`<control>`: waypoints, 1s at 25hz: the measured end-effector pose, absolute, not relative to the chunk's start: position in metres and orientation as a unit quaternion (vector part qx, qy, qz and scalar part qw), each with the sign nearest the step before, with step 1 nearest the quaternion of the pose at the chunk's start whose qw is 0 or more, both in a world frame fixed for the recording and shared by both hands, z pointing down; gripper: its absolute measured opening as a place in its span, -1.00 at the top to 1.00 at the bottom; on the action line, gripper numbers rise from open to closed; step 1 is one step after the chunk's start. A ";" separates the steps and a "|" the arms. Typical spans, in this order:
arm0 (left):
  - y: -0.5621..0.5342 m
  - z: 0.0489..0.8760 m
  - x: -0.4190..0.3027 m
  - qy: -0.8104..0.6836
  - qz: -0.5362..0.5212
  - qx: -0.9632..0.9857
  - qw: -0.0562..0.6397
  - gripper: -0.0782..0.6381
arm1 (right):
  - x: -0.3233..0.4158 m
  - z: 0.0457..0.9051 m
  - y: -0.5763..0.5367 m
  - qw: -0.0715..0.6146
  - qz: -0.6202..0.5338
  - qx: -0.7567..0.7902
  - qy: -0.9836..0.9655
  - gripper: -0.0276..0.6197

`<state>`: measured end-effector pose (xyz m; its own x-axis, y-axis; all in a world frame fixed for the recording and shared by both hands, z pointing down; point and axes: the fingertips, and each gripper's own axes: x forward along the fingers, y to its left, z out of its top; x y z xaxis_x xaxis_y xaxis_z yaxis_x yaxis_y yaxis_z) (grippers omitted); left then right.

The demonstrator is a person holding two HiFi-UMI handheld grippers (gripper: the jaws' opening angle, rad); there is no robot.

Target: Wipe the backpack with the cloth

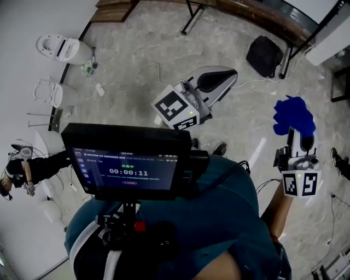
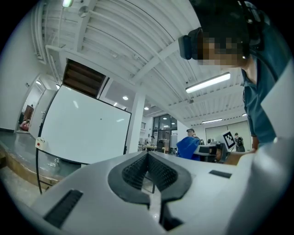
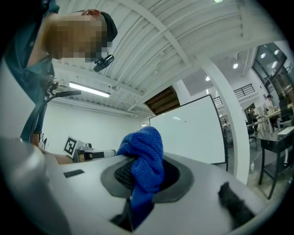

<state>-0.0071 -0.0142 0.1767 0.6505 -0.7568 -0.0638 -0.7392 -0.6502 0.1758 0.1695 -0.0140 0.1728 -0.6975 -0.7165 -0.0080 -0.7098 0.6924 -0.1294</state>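
Note:
A black backpack (image 1: 264,54) lies on the floor by a table leg, far from both grippers. My right gripper (image 1: 298,134) is held up at the right, shut on a bunched blue cloth (image 1: 294,115). In the right gripper view the cloth (image 3: 144,158) bulges out from between the jaws and hides the pads. My left gripper (image 1: 219,79) points up at the middle, shut with nothing in it. Its ribbed pads (image 2: 138,170) meet at the tips in the left gripper view. That view also shows the blue cloth (image 2: 187,148) off to the right.
A black screen (image 1: 128,164) on a chest mount fills the lower middle. White chairs (image 1: 60,48) stand by the left wall. A long table (image 1: 262,16) runs along the top, and cables trail over the marbled floor. A whiteboard (image 2: 82,128) stands in the background.

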 end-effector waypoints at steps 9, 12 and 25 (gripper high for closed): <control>0.169 0.146 -0.076 -0.355 -0.079 0.930 0.048 0.78 | 0.090 0.139 0.174 0.030 -0.023 -0.431 0.902 0.72; 0.197 0.140 -0.089 -0.342 -0.082 0.935 0.052 0.78 | 0.076 0.127 0.201 0.033 -0.025 -0.437 0.899 0.72; 0.312 0.108 -0.078 -0.325 -0.109 0.939 0.026 0.78 | 0.091 0.107 0.314 0.048 -0.031 -0.445 0.894 0.72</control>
<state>-0.0779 0.3118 0.1082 0.7651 -0.6162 -0.1869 -0.6047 -0.7873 0.1202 0.0910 0.3142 0.1069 -0.5988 -0.7987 -0.0590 -0.7928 0.6016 -0.0977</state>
